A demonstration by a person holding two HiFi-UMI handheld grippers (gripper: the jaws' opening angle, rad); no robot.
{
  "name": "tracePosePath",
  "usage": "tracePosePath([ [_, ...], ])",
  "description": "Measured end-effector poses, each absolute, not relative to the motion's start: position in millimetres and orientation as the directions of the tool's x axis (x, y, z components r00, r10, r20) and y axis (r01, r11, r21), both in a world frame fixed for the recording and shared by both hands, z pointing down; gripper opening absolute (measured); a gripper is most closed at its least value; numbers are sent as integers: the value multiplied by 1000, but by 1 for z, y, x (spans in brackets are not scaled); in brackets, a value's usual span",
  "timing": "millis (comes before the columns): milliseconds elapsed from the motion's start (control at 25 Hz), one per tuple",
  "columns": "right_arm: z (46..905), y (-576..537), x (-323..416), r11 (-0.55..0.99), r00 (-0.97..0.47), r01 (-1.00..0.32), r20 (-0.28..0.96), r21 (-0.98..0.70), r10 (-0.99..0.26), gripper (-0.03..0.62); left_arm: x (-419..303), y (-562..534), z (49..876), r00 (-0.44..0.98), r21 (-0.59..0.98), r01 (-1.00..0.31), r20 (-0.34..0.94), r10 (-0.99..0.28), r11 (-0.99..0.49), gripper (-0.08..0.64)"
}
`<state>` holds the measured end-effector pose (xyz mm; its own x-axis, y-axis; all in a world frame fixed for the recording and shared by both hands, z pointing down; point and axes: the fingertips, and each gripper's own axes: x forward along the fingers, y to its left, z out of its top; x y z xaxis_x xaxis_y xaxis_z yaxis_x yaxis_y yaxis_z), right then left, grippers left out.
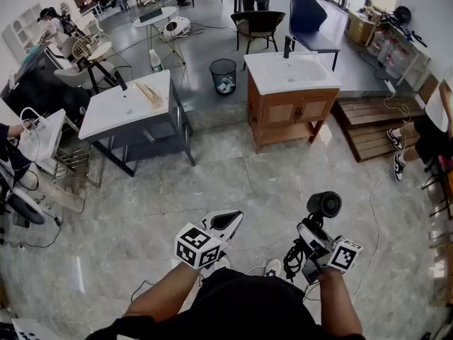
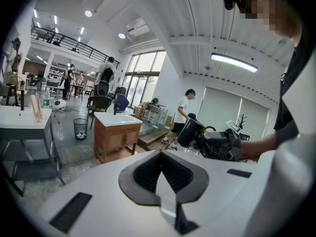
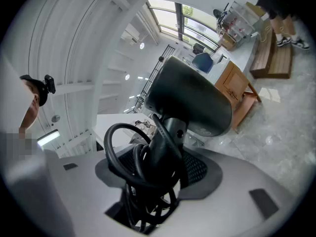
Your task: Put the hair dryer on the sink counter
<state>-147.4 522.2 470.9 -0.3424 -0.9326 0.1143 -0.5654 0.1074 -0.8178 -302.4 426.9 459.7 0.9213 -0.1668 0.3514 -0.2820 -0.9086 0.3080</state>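
Jaws, right: your right gripper (image 1: 310,232) is clamped on the handle of the hair dryer (image 1: 323,205). The jaws stand wide because the coiled cord (image 3: 118,152) is bundled in with the handle.
Jaws, left: your left gripper (image 1: 228,222) has its jaws pressed together on nothing. It hangs beside the right one as the spare tool, clear of the load.
Hair dryer: it is carried in the air above the floor (image 1: 233,168), close in front of your body. The barrel stands out past the jaw tips. It is well apart from both sinks.
Reason for grip: a hold on the handle leaves the barrel free, so the barrel can probably meet a surface before the jaws do. Trapping the cord in the same grip keeps it off the floor and away from your feet.
Candidate surfaces: the wooden unit (image 1: 262,83) stands ahead to your right and the grey unit (image 1: 106,115) ahead to your left. The task does not say which one. The wooden unit lies more nearly in line with the loaded gripper.
Stage: transport, by judgement. No placement has begun.
Next move: approach the chosen unit. Keep the clamp on until the dryer rests on the flat surface beside the basin (image 1: 287,68).
Risks: a cord loop may slip from the jaws. The round barrel may roll toward the basin on release.
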Motion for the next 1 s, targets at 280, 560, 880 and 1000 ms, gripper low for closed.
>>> tracePosePath([
  [280, 472, 520, -140, 96, -320, -568, 111, -818, -941, 241, -301, 424, 460, 923, 305, -276, 348, -164, -911, 0],
  [560, 468, 517, -146, 101, -317, -570, 105, -815, -943, 241, -303, 420, 458, 926, 310, -276, 341, -164, -910, 0],
  [880, 460, 509, -156, 120, -288, -555, 55, -823, -956, 241, -316, 411, 463, 929, 317, -269, 334, -159, -909, 0],
  [1000, 451, 502, -167, 134, -276, -544, 26, -829, -961, 241, -327, 405, 461, 931, 310, -262, 331, -154, -914, 0],
])
